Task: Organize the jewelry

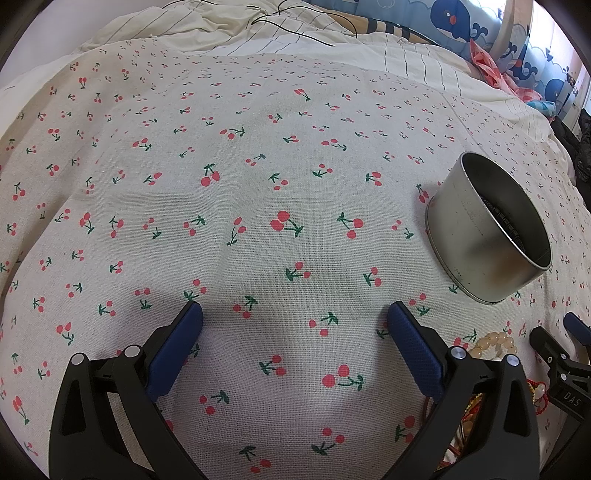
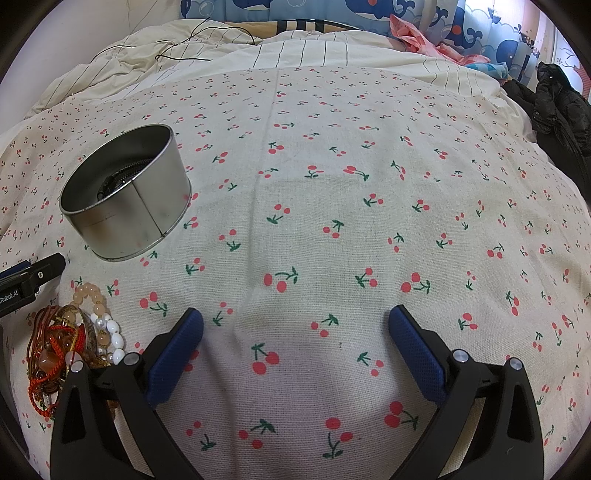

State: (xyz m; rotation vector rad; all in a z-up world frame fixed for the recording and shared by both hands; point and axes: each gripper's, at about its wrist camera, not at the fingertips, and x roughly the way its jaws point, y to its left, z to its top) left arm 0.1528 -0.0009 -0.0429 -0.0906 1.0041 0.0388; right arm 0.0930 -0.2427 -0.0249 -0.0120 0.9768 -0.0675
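A round metal tin (image 1: 487, 236) stands on the cherry-print cloth (image 1: 258, 184), right of my left gripper (image 1: 295, 314); a dark beaded piece lies inside it. In the right wrist view the tin (image 2: 129, 218) is at the upper left. A pile of jewelry (image 2: 74, 339), with peach and white bead bracelets and red cords, lies at the lower left, beside my right gripper (image 2: 295, 317). In the left wrist view the pile (image 1: 491, 343) is partly hidden behind my right finger. Both grippers are open and empty over bare cloth. The other gripper shows at each view's edge (image 1: 569, 354) (image 2: 29, 277).
The cloth (image 2: 332, 221) covers a bed with a striped cream duvet (image 2: 332, 55) behind. A thin black cable (image 2: 177, 51) lies on the duvet. Whale-print cushions (image 2: 406, 11) and pink fabric (image 2: 417, 37) line the back. A black jacket (image 2: 561, 110) lies at the far right.
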